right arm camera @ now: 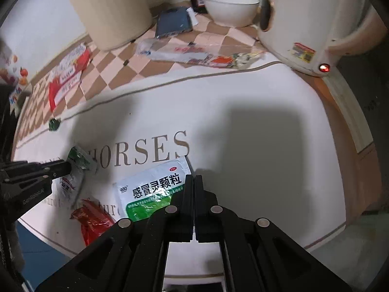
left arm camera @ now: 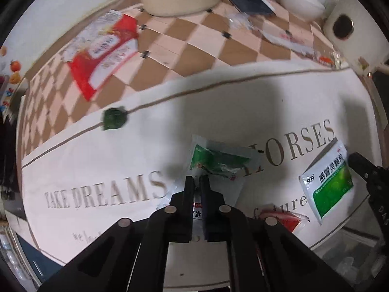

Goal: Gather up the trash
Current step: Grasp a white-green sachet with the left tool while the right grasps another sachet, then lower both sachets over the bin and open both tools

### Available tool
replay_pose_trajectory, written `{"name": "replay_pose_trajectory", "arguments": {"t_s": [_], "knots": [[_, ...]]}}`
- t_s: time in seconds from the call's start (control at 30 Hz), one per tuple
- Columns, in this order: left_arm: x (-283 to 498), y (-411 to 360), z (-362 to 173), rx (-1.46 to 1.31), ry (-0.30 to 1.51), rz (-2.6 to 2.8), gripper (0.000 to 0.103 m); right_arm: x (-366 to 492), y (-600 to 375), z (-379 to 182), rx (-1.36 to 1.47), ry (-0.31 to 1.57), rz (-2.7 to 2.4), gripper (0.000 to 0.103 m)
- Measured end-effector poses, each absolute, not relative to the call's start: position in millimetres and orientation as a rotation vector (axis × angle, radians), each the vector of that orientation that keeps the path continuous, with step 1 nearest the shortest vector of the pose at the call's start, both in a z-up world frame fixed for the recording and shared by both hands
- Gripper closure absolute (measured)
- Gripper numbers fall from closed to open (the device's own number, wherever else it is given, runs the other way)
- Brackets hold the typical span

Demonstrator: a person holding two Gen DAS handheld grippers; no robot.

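On white printed mat (left arm camera: 97, 160), near its lettering: clear crumpled wrapper (left arm camera: 218, 163) with green print, pinched at lower edge between pressed-together fingers of left gripper (left arm camera: 197, 182). Just beside, toward the right: white-and-green medicine sachet (right arm camera: 153, 189), flat, red oval mark at top corner, Chinese characters across middle; right gripper (right arm camera: 194, 181) shut tight at its right edge, grip on sachet not clear. Nearby: crinkled red wrapper (right arm camera: 93, 223). Farther off, on checkered cloth (left arm camera: 194, 46): red-and-white packet (left arm camera: 104, 51), small dark green lump (left arm camera: 114, 119).
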State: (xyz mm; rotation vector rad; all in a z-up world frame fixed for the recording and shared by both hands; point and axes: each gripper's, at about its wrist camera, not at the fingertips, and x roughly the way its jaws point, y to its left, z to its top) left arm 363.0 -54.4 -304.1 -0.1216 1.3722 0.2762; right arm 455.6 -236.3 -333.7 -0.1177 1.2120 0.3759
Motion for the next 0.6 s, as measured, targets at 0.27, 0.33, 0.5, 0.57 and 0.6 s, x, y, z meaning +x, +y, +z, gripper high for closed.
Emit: {"name": "replay_pose_trajectory", "arguments": {"t_s": [0.27,0.33,0.5,0.57,0.6], "knots": [[296.9,-44.8,-226.9,-0.179,1.213,0.356,0.101,434.3,-256.9,-287.3,-0.016,1.135,0.378,0.103],[274.8,-38.1,-210.8,-0.203,1.175,0.374,0.101,422.2,-259.3,-273.4,-0.005,1.112,0.383,0.103],[223.9,-31.6,-217.2,-0.266,1.153,0.379,0.101,367.9,-260.1,-237.1,0.036,1.055,0.404,0.103],[199.4,-33.6,-224.8,-0.296,1.165,0.369,0.101,339.7,-262.2,-226.1,0.059,1.049,0.419,0.103],[179.8,-34.4,-233.7,-0.318,1.180,0.361,0.101,326.0,-264.3,-221.8,0.069,1.047,0.427,0.103]]}}
